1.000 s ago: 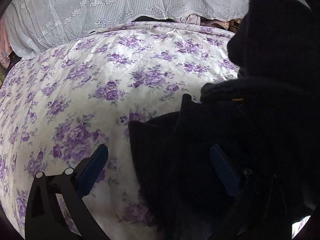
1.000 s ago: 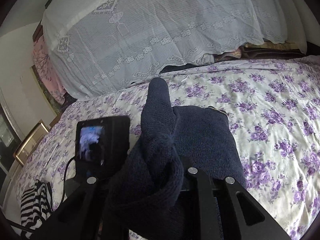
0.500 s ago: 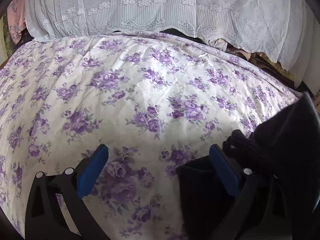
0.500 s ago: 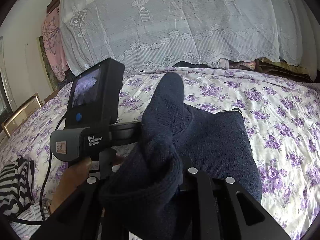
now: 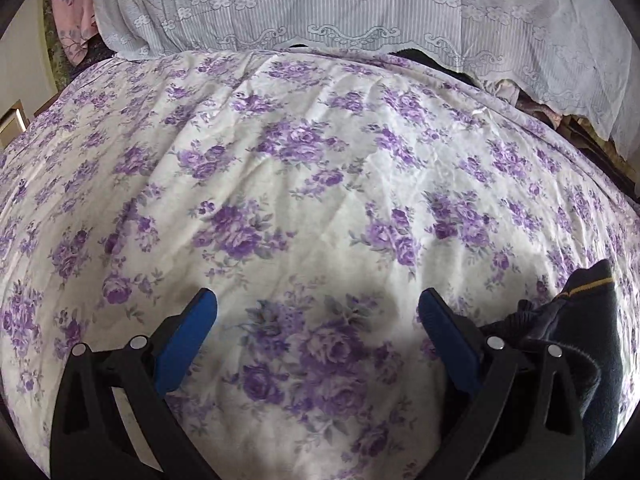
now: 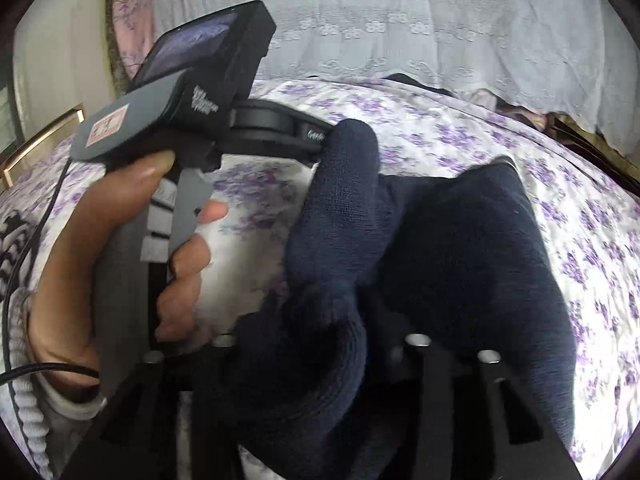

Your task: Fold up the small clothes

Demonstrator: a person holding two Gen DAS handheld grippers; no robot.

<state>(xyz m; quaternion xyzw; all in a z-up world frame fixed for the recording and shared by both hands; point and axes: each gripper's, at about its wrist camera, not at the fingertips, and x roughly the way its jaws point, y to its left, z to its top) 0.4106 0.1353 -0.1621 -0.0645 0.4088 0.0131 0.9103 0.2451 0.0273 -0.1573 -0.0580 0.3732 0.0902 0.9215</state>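
A navy knitted garment point(image 6: 460, 248) lies on the floral bedsheet point(image 5: 304, 184), and one bunched end is draped over my right gripper point(image 6: 320, 332). Its jaws are opening, with that fabric loose between them and the pads hidden under it. My left gripper point(image 5: 316, 320) hovers open over bare sheet, nothing between its blue pads point(image 5: 188, 336). The garment's edge point(image 5: 576, 320), with a thin yellow line, shows just right of the left gripper's right finger. In the right wrist view a hand point(image 6: 120, 248) holds the left gripper's grey handle, left of the garment.
A white lace cover point(image 5: 360, 12) hangs over piled bedding along the bed's far side. A black-and-white striped cloth point(image 6: 12, 240) lies at the left edge, near a wooden frame point(image 6: 40, 140). Pink fabric point(image 5: 76, 20) hangs at the back left.
My left gripper slid left off the navy garment, which now sits at the right edge of its view. The right gripper's fingers spread apart and sank towards the bed.
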